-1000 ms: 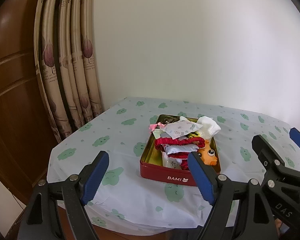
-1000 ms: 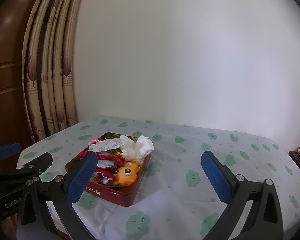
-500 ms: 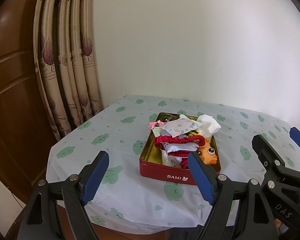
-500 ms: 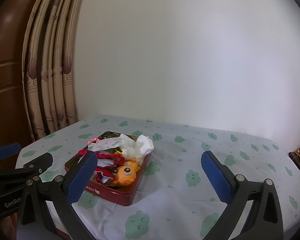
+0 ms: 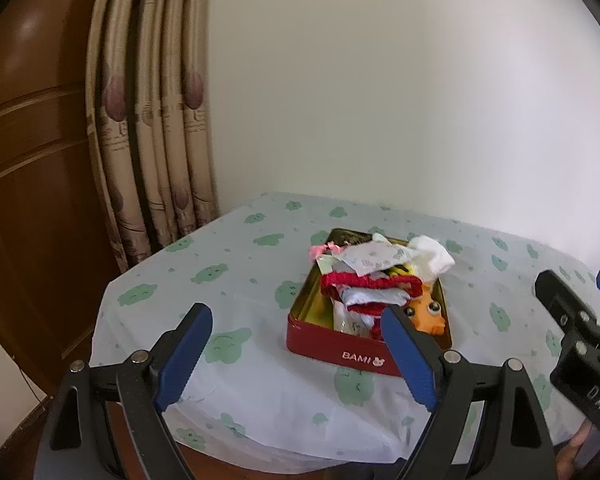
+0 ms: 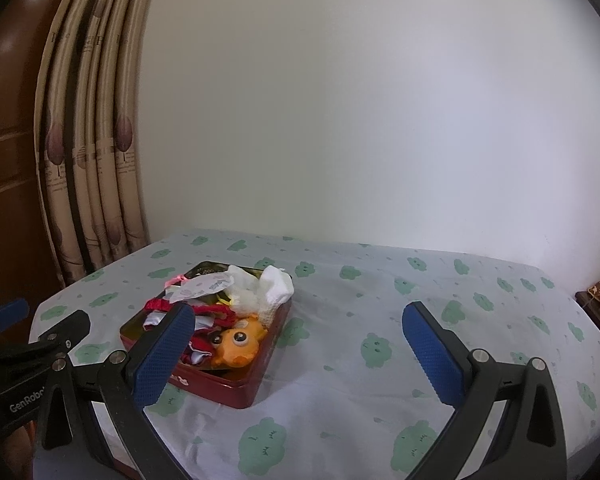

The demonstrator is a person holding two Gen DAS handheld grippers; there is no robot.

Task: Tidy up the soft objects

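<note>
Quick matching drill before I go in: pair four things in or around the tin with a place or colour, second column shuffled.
Things:
1. googly-eyed toy
2. white sock
3. tin
4. tablecloth

Descriptions:
A. red, marked BAMI
B. pale with green cloud shapes
C. orange, at the tin's near end
D. at the tin's far corner, hanging over the rim

Pairs: 1-C, 2-D, 3-A, 4-B
</note>
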